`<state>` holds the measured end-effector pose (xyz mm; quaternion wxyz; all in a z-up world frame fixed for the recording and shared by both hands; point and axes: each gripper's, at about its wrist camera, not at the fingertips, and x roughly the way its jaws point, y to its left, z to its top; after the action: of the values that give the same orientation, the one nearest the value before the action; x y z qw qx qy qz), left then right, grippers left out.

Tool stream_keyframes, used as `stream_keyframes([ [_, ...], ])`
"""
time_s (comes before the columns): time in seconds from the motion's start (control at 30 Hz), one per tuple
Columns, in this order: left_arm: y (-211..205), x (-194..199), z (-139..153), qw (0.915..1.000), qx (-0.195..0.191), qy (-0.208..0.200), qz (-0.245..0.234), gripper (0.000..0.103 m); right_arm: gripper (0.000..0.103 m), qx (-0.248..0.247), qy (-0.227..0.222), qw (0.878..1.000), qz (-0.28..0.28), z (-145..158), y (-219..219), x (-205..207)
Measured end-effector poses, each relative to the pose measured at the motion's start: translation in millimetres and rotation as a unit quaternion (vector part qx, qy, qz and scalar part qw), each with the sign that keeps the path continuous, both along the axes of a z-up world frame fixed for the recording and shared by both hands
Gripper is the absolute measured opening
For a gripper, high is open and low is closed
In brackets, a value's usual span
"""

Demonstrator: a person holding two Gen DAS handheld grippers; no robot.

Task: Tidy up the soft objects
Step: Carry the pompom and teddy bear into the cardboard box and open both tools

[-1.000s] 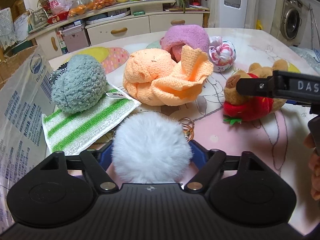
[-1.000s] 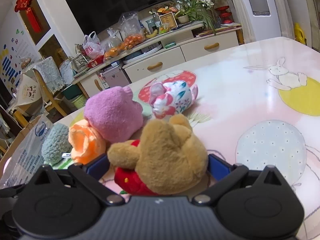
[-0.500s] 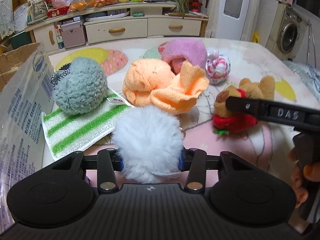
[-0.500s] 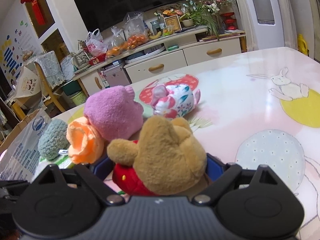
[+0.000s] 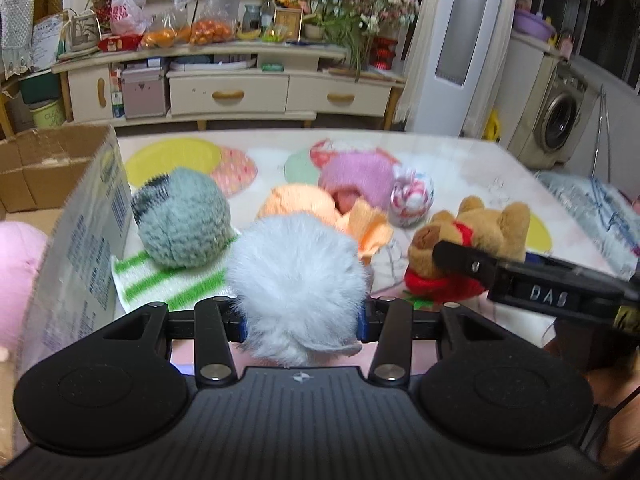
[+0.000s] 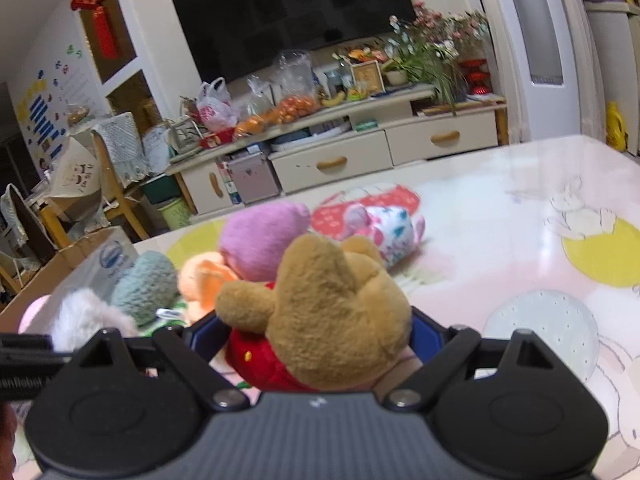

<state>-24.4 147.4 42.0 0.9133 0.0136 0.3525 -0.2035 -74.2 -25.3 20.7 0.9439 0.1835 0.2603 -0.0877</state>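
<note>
My left gripper (image 5: 301, 322) is shut on a white fluffy pompom (image 5: 298, 280) and holds it above the table. My right gripper (image 6: 316, 334) is shut on a brown teddy bear in a red shirt (image 6: 320, 312), lifted off the table; the bear (image 5: 472, 244) and the gripper's finger (image 5: 468, 260) also show in the left wrist view. On the table lie a grey-green knitted ball (image 5: 184, 220), an orange cloth (image 5: 320, 208), a pink knitted piece (image 5: 356, 176) and a floral ball (image 5: 412, 196).
An open cardboard box (image 5: 76, 216) stands at the left with a pink soft thing (image 5: 16, 272) inside. A green-striped cloth (image 5: 168, 280) lies under the grey-green ball. The patterned table (image 6: 520, 216) stretches right. A low cabinet (image 5: 228, 92) stands behind.
Both grippers have risen, lifting the pompom and the bear off the table. The left gripper closed on the pompom. The views now look more level across the room.
</note>
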Motion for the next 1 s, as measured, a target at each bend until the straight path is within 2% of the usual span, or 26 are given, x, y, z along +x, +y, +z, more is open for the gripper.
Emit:
stream_keyframes([
  [0.53,43,-9,38,0.9973,-0.041,-0.058,0.02,0.055,0.09,-0.026,-0.048,0.998,0.039,47,47,-3],
  [1.0,105,-5,59,0.9879,-0.073,-0.091,0.103,0.055,0.09,-0.039,-0.091,0.987,0.125,93,116,15],
])
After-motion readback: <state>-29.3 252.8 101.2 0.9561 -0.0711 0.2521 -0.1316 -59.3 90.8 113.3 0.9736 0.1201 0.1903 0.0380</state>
